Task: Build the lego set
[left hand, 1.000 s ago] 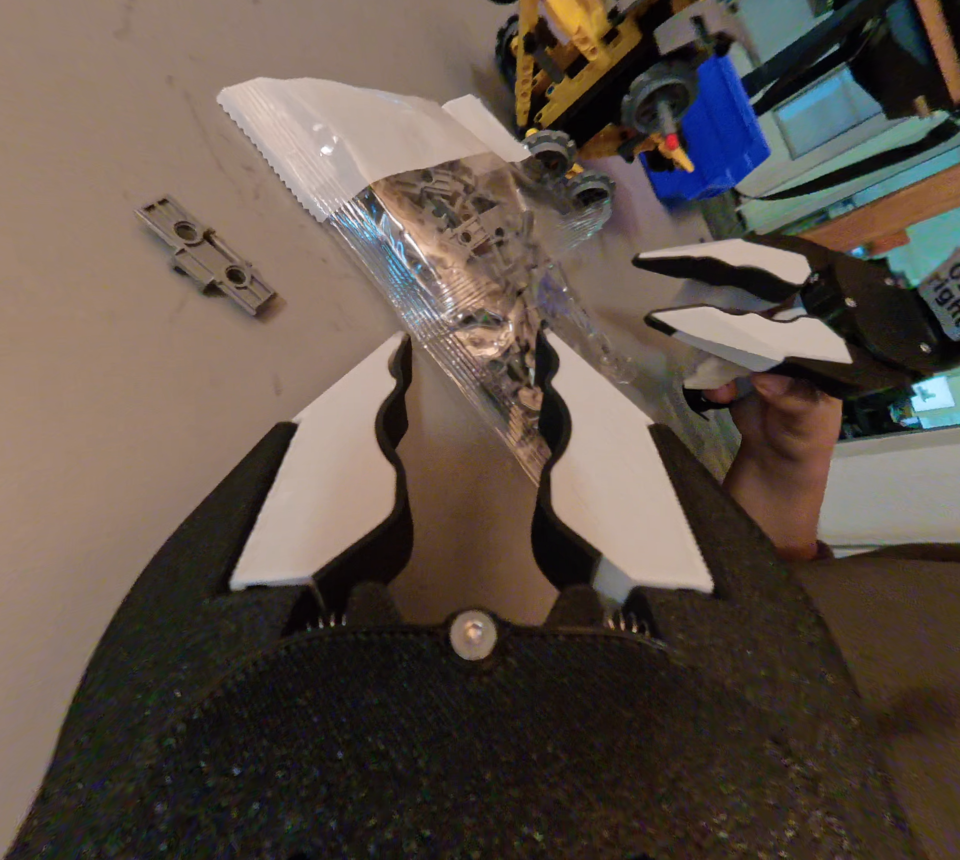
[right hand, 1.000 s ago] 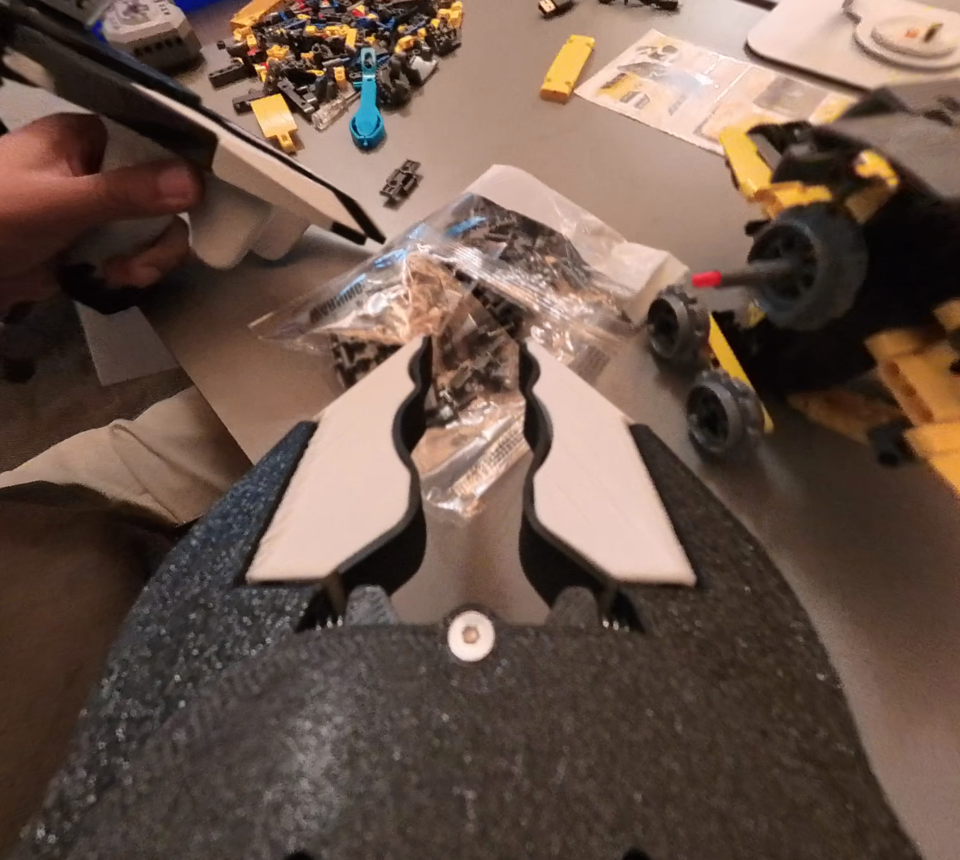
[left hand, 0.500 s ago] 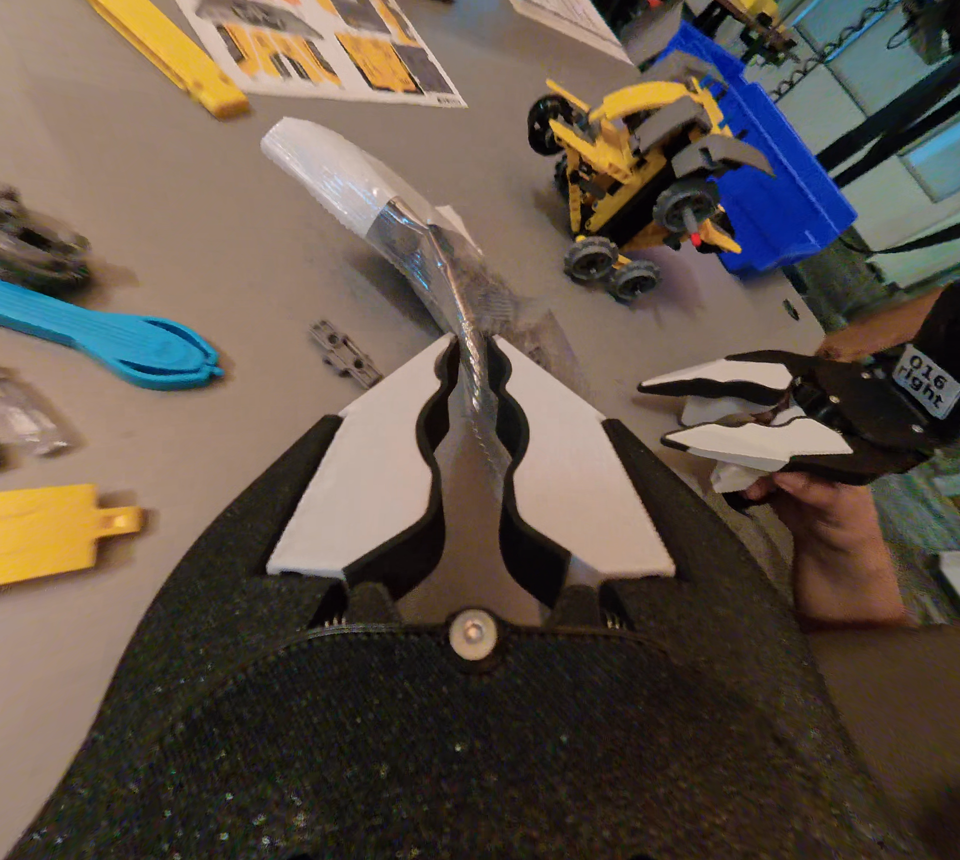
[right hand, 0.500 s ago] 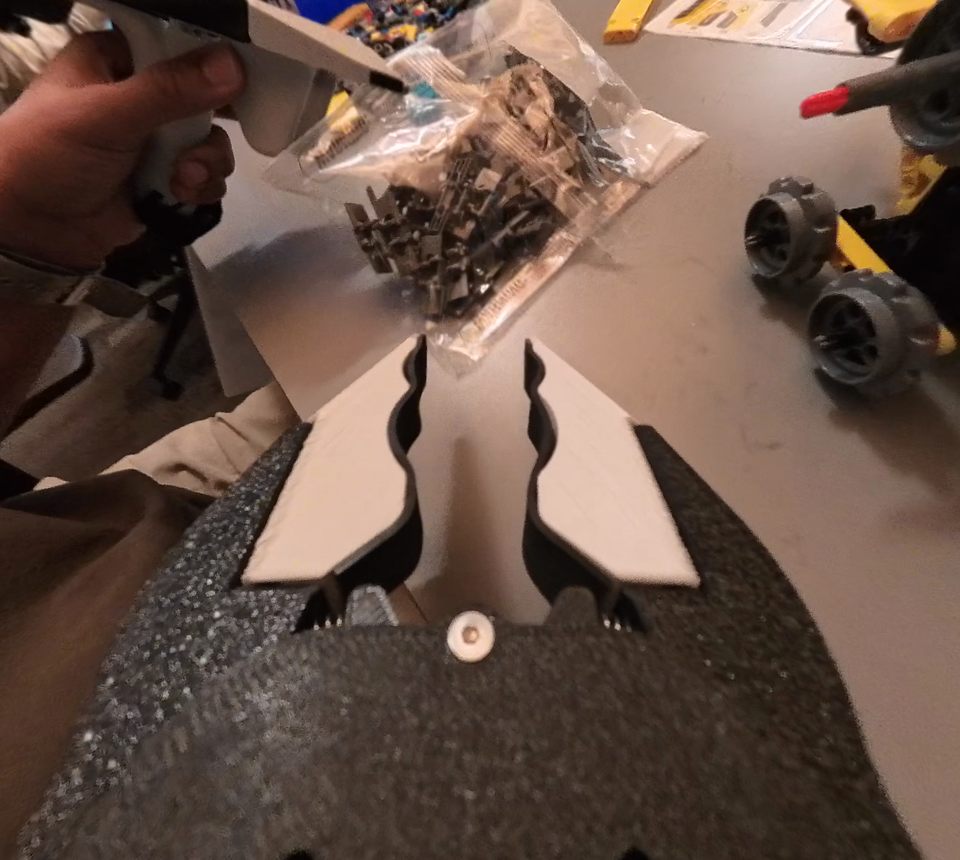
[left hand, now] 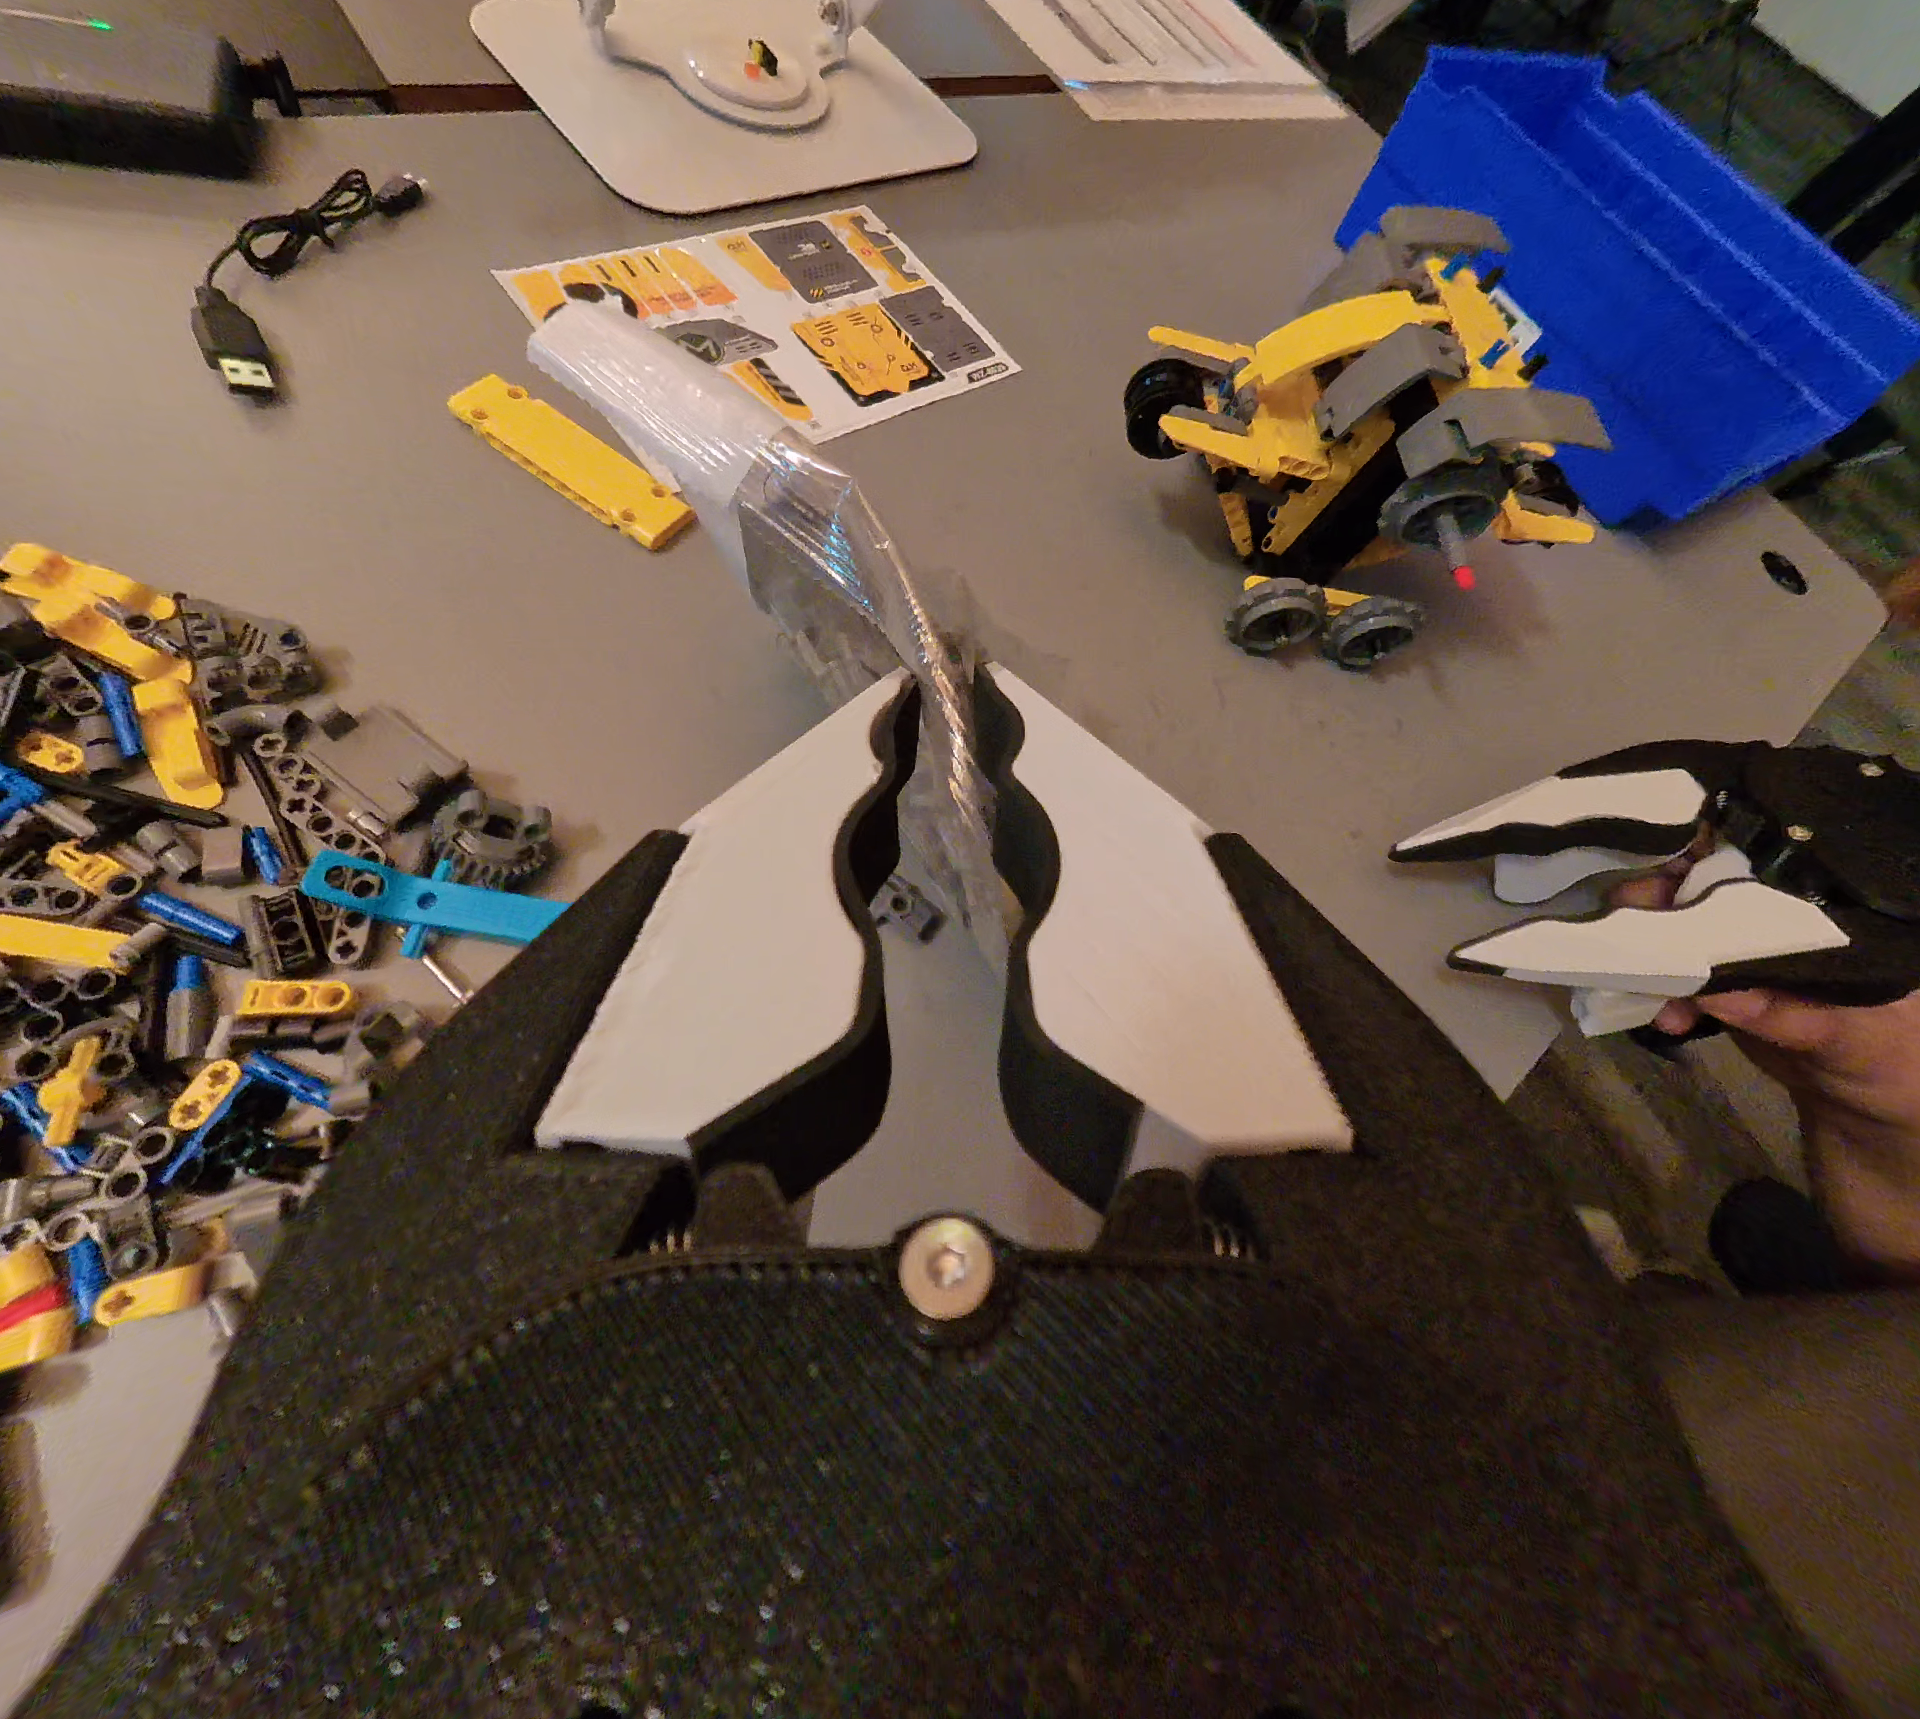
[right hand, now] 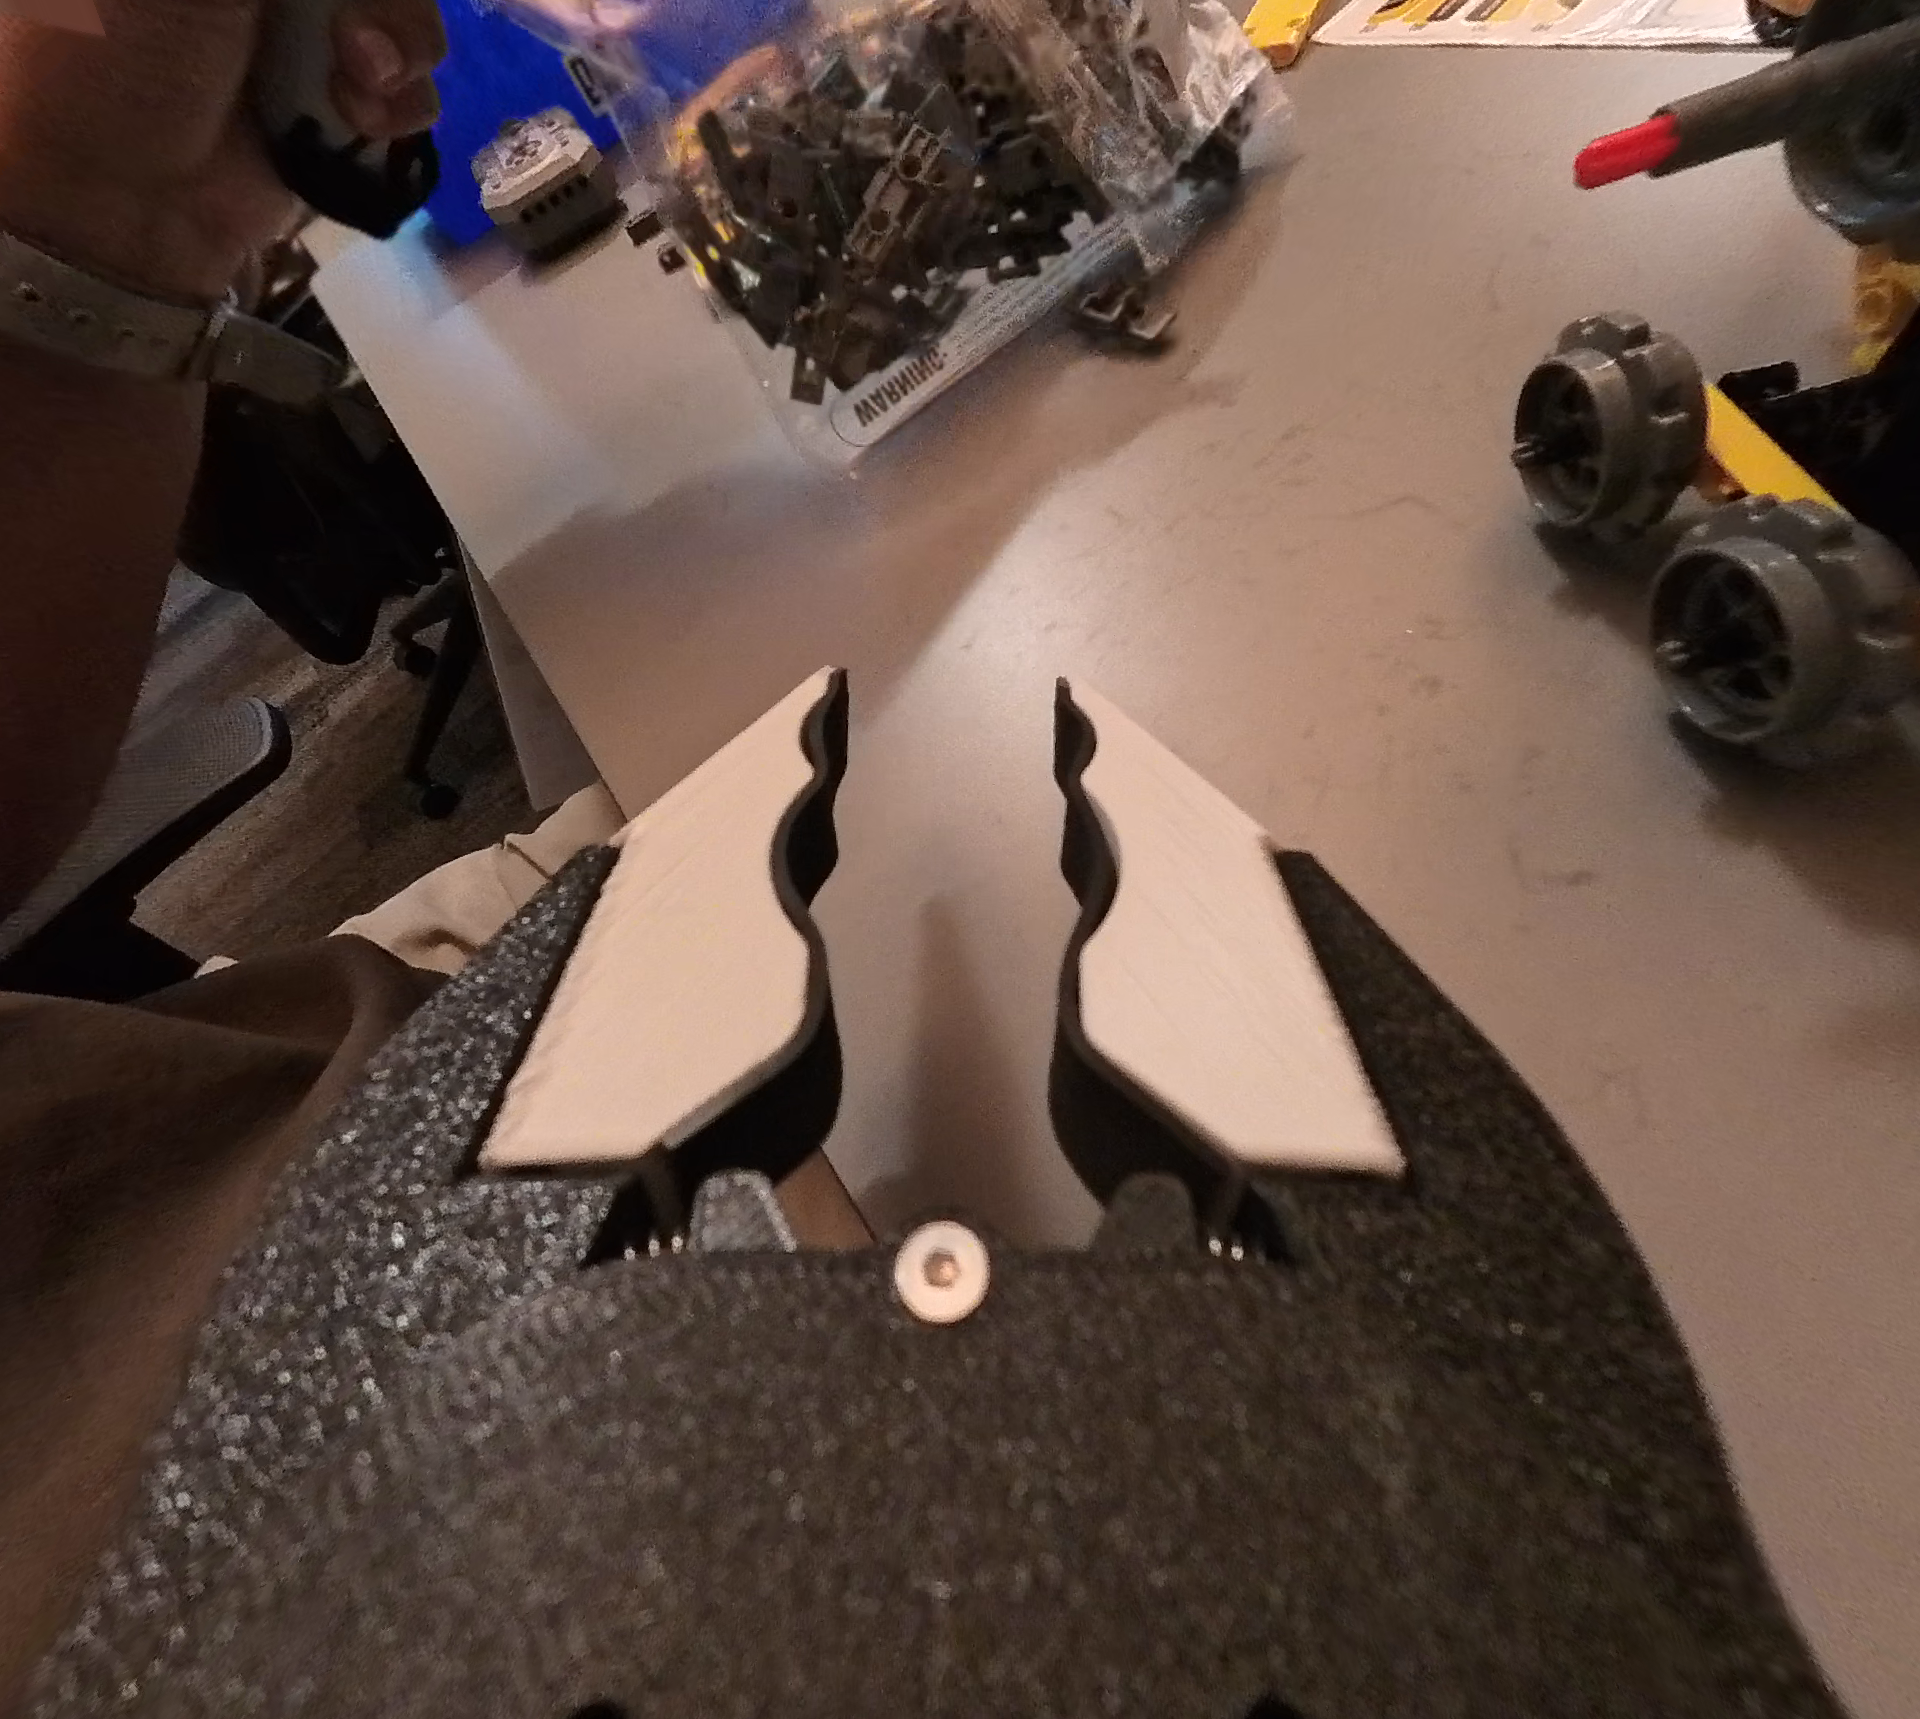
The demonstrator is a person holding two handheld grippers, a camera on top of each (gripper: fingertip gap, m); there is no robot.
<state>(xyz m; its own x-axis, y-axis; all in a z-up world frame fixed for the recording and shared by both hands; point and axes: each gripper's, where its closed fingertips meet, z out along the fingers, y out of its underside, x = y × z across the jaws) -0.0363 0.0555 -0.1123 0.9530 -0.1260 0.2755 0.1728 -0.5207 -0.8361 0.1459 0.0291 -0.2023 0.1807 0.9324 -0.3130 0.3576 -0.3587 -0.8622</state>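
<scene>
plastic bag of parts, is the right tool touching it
Apart. The right wrist view shows the right tool open over bare table, with the plastic bag well ahead of its tips.

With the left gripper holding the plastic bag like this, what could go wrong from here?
1. The left gripper pinches only a thin edge of the clear bag of dark parts; the film may slip out under the weight.
2. One small grey piece lies on the table beside the bag, so it may be open and spill more.
3. The right gripper is open and apart from the bag, so nothing supports it.
</scene>
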